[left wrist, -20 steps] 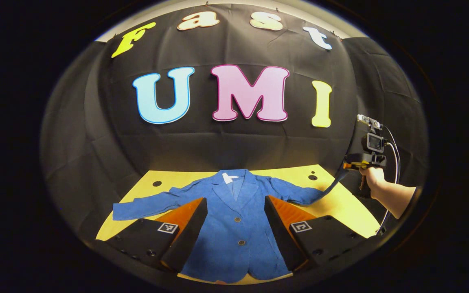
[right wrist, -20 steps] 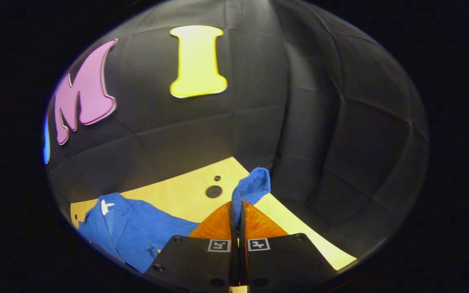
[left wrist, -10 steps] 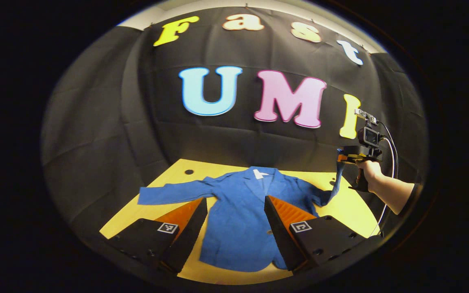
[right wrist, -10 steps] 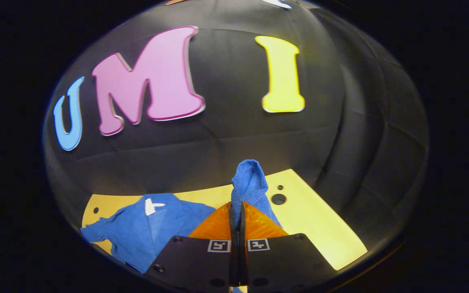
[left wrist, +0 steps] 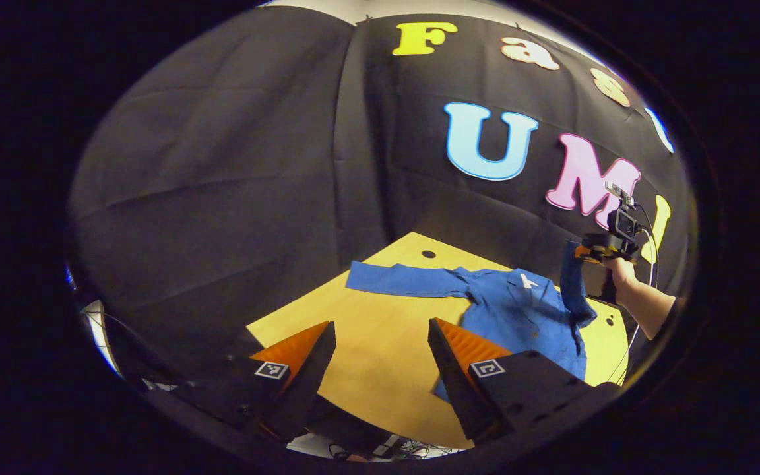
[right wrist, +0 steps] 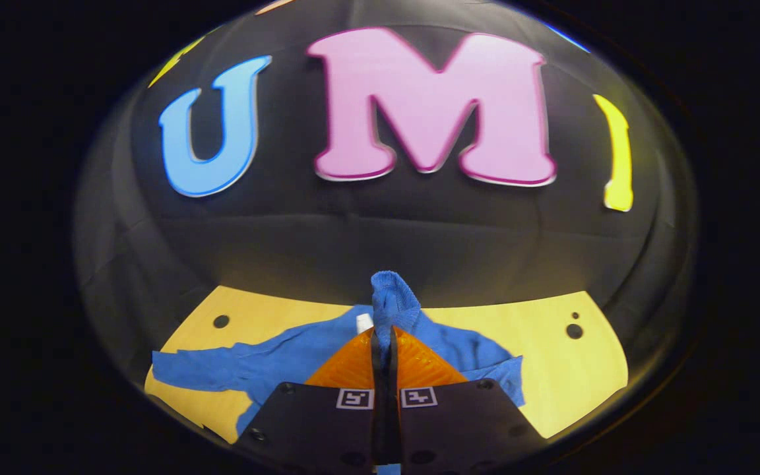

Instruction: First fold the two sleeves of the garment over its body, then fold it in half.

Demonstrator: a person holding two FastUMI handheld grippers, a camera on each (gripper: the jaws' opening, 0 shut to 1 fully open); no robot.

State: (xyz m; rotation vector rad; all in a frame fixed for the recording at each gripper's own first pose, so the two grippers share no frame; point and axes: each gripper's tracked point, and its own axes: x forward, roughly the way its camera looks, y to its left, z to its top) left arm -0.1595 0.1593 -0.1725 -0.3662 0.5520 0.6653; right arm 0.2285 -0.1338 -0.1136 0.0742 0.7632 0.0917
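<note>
Dim booth, overhead light on table (left wrist: 380, 330), strong fisheye warp, edges soft

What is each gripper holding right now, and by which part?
The right gripper is shut on the blue jacket, pinching the end of one sleeve. The left gripper is open and holds nothing.

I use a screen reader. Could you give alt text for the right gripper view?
The right gripper is shut on a sleeve of a blue jacket, lifting its cuff above the yellow table.
</note>
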